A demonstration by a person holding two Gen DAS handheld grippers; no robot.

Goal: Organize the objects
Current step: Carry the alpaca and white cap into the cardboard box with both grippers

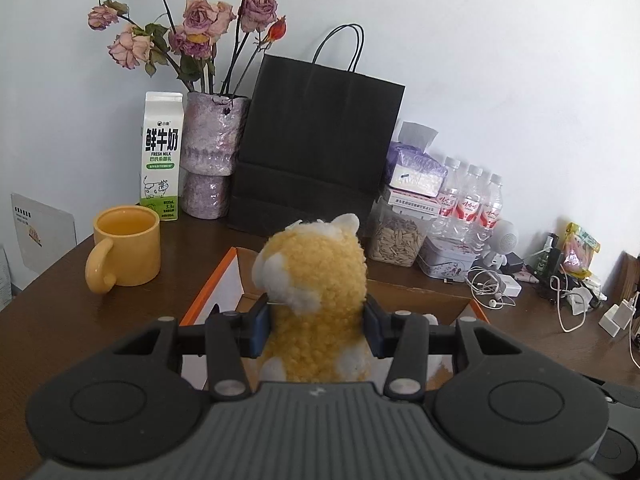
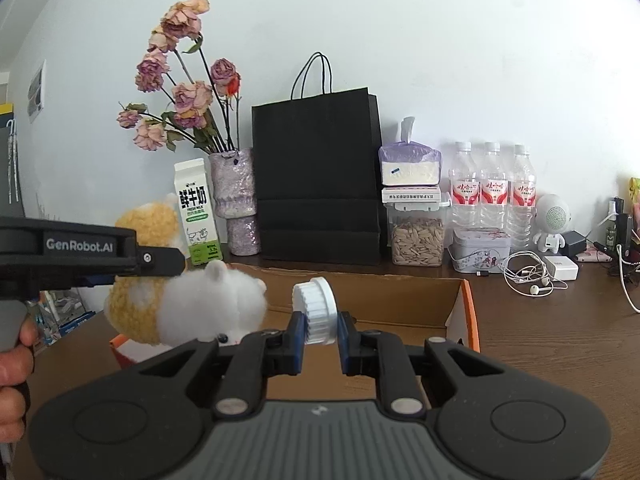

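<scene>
A fluffy yellow and white plush toy [image 1: 316,300] is pressed between the blue pads of my left gripper [image 1: 316,326], which is shut on it above an open cardboard box [image 1: 224,280] with orange edges. In the right wrist view the same plush toy [image 2: 188,304] hangs at the left under the left gripper's black arm, with a person's hand at the frame edge. My right gripper [image 2: 321,330] is shut on a white ribbed cap [image 2: 318,304], held over the box [image 2: 460,312].
Along the wall stand a milk carton [image 1: 162,156], a vase of dried roses [image 1: 210,156], a black paper bag [image 1: 316,152], a jar of seeds [image 1: 396,240], a tin, water bottles [image 1: 472,204] and tangled cables [image 1: 492,286]. A yellow mug [image 1: 126,246] sits left of the box.
</scene>
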